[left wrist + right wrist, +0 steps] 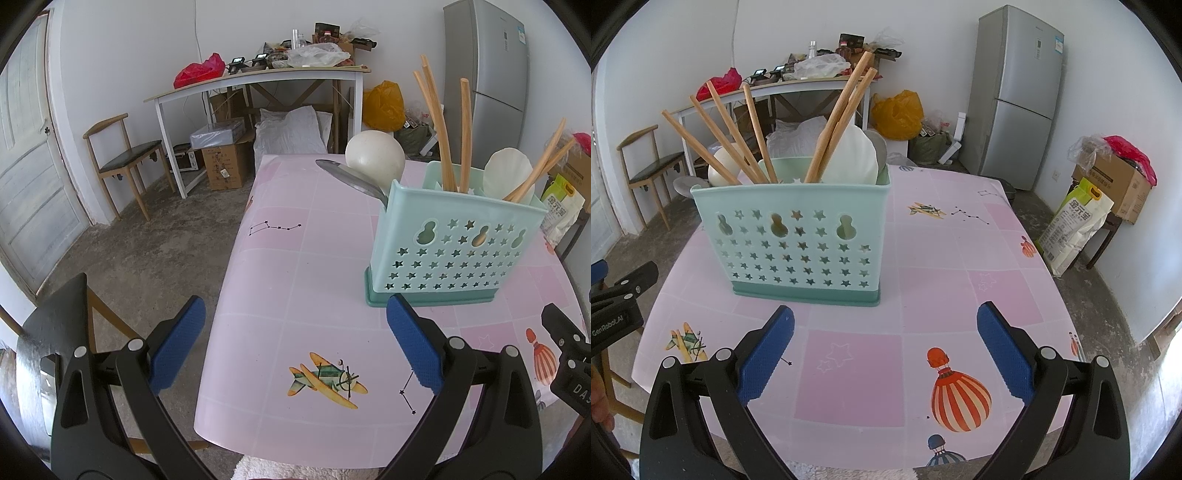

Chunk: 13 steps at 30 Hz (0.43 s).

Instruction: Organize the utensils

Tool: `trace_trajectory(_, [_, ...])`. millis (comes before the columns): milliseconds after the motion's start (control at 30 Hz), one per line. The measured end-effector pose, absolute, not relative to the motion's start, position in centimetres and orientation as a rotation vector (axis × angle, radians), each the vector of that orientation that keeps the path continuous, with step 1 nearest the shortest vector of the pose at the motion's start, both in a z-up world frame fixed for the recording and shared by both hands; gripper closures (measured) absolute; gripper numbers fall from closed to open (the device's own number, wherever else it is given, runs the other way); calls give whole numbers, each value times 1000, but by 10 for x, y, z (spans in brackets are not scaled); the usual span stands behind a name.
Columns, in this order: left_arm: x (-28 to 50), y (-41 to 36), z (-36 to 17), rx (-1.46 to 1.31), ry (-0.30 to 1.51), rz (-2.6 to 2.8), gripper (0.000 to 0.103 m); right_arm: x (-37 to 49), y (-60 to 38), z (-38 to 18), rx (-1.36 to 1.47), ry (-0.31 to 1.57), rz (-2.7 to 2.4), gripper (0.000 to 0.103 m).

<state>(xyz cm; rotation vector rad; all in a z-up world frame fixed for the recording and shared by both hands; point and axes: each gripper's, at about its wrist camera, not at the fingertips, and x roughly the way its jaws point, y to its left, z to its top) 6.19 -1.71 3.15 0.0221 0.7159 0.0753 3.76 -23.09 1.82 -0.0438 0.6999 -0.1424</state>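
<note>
left gripper (pixel 293 339) released, empty | right gripper (pixel 885 341) released | mint-green star-perforated plastic utensil caddy (pixel 798 243) just ahead (chopsticks, spoons inside)

Each camera sits just behind its own claw and looks forward and down along the blue pads onto the pink desk (pixel 280 258). The left view looks from near the desk's left edge, with the caddy (pixel 454 243) ahead and to its right. The right view faces the caddy (pixel 798 240) almost head-on, close. Both share the caddy, the desk top, the white table (pixel 768 92) and fridge (pixel 1019 92) behind the caddy. Each view catches the other claw at its edge.
</note>
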Motion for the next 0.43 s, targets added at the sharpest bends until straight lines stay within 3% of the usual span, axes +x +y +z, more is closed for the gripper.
trace_trajectory(433, [62,-17,26,12,728,72,8,38,-231,18,-40,703,-139,7])
